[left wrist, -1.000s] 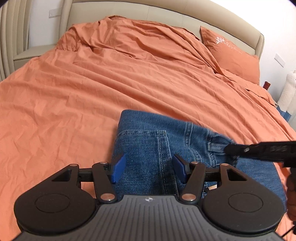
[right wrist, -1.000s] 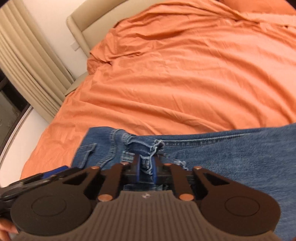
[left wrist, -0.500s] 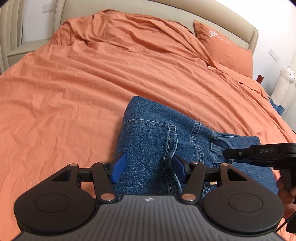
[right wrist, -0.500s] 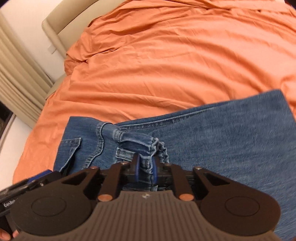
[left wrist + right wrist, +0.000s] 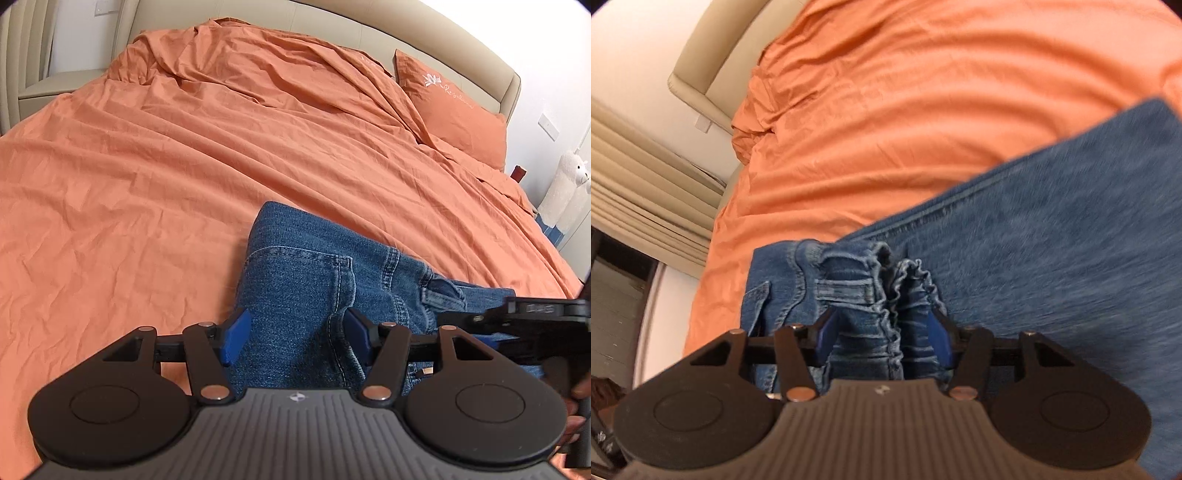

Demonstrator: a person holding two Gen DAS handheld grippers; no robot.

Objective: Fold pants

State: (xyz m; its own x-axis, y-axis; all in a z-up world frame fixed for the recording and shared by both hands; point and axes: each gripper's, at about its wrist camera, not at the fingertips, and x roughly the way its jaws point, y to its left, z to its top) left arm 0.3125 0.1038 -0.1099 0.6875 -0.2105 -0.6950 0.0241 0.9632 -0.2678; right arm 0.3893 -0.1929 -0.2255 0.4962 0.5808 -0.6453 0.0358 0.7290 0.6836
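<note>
Blue denim pants [image 5: 306, 284] lie folded on the orange bed, back pocket up. My left gripper [image 5: 295, 334] is open just above the folded denim, blue pads on either side of a seam. In the right wrist view the pants [image 5: 1052, 236] stretch to the right, with the bunched waistband [image 5: 879, 280] just ahead. My right gripper [image 5: 882, 334] is open, its pads apart on both sides of the bunched waistband. The right gripper also shows at the right edge of the left wrist view [image 5: 517, 314], over the belt loop.
The orange duvet [image 5: 184, 147] covers the whole bed, rumpled near the beige headboard [image 5: 461, 48]. An orange pillow [image 5: 450, 107] lies at the far right. A white plush toy [image 5: 565, 188] stands beside the bed. Beige curtains [image 5: 639, 184] and floor show left of the bed.
My right gripper has opened and let go of the waistband it pinched. The pants have settled onto the bed. My left gripper stays open over the denim.
</note>
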